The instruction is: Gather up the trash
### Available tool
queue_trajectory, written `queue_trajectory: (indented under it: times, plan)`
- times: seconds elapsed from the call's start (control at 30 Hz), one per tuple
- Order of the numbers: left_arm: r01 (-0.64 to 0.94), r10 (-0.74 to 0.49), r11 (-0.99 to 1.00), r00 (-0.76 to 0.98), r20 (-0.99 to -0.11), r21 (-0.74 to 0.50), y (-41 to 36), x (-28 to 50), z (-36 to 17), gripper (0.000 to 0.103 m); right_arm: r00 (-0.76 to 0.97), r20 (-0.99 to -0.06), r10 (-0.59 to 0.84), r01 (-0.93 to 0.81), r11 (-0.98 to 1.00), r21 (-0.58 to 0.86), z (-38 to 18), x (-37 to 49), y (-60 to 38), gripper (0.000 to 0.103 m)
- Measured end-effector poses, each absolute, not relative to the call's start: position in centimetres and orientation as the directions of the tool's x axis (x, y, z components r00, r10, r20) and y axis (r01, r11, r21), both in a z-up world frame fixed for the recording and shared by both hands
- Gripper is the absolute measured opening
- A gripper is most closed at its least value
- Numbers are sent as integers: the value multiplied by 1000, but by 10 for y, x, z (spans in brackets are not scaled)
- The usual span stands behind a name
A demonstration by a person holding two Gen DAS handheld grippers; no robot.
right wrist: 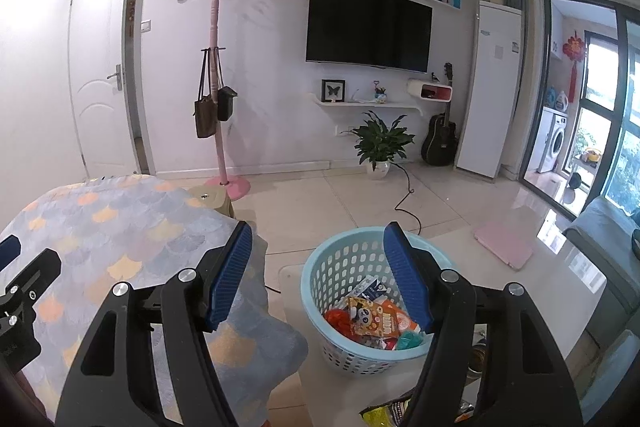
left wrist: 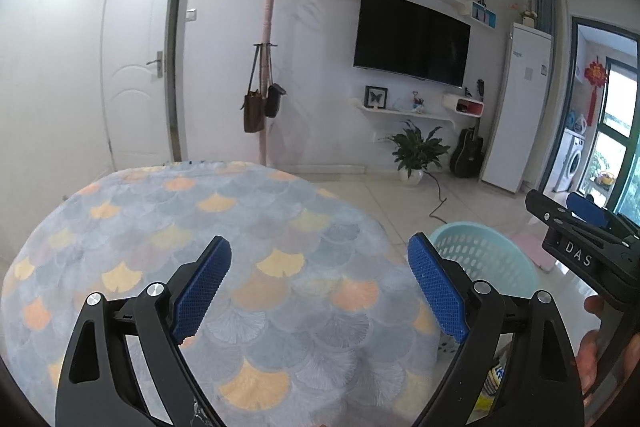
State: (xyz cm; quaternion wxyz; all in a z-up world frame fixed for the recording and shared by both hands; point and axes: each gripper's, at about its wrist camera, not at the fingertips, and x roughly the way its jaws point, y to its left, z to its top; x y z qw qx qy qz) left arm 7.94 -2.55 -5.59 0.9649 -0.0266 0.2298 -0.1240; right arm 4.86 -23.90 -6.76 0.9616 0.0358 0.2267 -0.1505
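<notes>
We see the left gripper [left wrist: 319,259] with its jaws spread wide and nothing between them, poised over a table covered by a fan-patterned cloth [left wrist: 200,227] that fills the space below and ahead of the blue pads. To its right, the rim of a light-blue basket [left wrist: 486,251] shows, its lower part hidden behind the right-hand finger. At the far right edge, the right gripper [left wrist: 576,215] enters, cut off by the frame, with part of a hand [left wrist: 600,339] beneath it. In the right wrist view, the right gripper [right wrist: 318,239] stands moderately open and empty, the basket [right wrist: 320,279] directly ahead and below its right finger, which covers part of the contents. We make out snack wrappers [right wrist: 372,319] inside, though the print is too small to read. A further wrapper [right wrist: 384,413] lies at the bottom edge, mostly cut off.
</notes>
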Motion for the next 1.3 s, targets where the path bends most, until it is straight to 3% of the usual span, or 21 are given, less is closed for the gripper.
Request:
queue_trajectory:
  times: [1.3]
  plan:
    - [219,-240,971,868,-434,-98,-25,81,-54,88,847,-466,-255,291,957,5,-75,56,-237,65]
